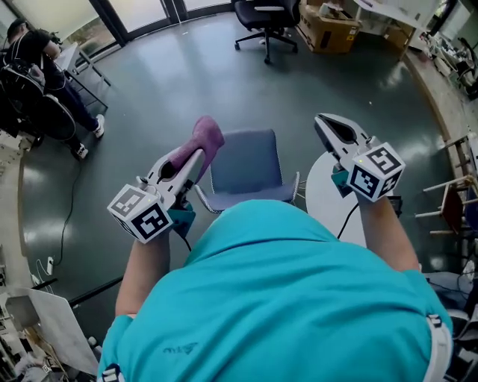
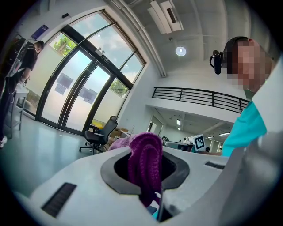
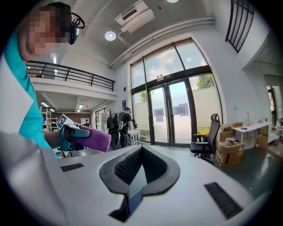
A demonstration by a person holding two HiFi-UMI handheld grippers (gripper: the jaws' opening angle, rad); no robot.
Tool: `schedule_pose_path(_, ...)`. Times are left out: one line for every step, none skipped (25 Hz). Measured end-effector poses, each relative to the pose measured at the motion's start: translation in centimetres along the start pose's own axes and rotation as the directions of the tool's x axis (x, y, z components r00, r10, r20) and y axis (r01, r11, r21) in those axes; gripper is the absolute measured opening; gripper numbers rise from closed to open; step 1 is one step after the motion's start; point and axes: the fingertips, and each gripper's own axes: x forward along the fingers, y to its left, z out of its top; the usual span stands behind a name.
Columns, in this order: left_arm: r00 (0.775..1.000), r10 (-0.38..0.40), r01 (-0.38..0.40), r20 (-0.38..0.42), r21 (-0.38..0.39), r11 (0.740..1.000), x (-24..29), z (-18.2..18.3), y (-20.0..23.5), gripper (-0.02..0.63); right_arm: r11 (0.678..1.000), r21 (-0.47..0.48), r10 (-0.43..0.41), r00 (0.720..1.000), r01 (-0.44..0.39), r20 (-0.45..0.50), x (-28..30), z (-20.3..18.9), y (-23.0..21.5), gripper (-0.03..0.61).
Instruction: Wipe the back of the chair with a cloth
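Note:
A blue-grey chair (image 1: 246,168) stands on the floor straight in front of me, its back nearest to me. My left gripper (image 1: 196,158) is raised above the chair's left side and is shut on a purple cloth (image 1: 208,136), which bunches out past the jaws. In the left gripper view the cloth (image 2: 146,165) fills the hollow between the closed jaws (image 2: 148,178). My right gripper (image 1: 323,123) is held up to the right of the chair, shut with nothing in it (image 3: 139,176). From the right gripper view the cloth (image 3: 95,139) shows in the left gripper (image 3: 73,132).
A white round table (image 1: 332,201) stands just right of the chair. A black office chair (image 1: 267,19) and cardboard boxes (image 1: 328,30) stand at the far end. A person (image 1: 37,63) sits at the far left. A wooden chair (image 1: 452,201) stands at the right edge.

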Motion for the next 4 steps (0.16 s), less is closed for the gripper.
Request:
schedule_pose_path(1.000,0.001,-0.001,0.000,-0.001,1.000,0.00,0.10,0.03,0.058,1.000,0.000,0.001,1.000,-0.001,0.000,0.04,0.07,-0.02,-0.009)
schedule_pose_path(1.000,0.003,-0.003,0.000,-0.002,1.000,0.10,0.25,0.06,0.058,1.000,0.000,0.003,1.000,-0.003,-0.001,0.09,0.17,-0.14,-0.009)
schedule_pose_path(1.000,0.005,-0.005,0.002,-0.003,1.000,0.24,0.41,0.11,0.058,1.000,0.000,0.005,1.000,-0.005,-0.002,0.16,0.28,-0.31,-0.009)
schedule_pose_path(1.000,0.008,-0.008,0.003,-0.005,1.000,0.40,0.57,0.16,0.058,1.000,-0.001,0.008,1.000,-0.008,-0.003,0.23,0.39,-0.50,-0.009)
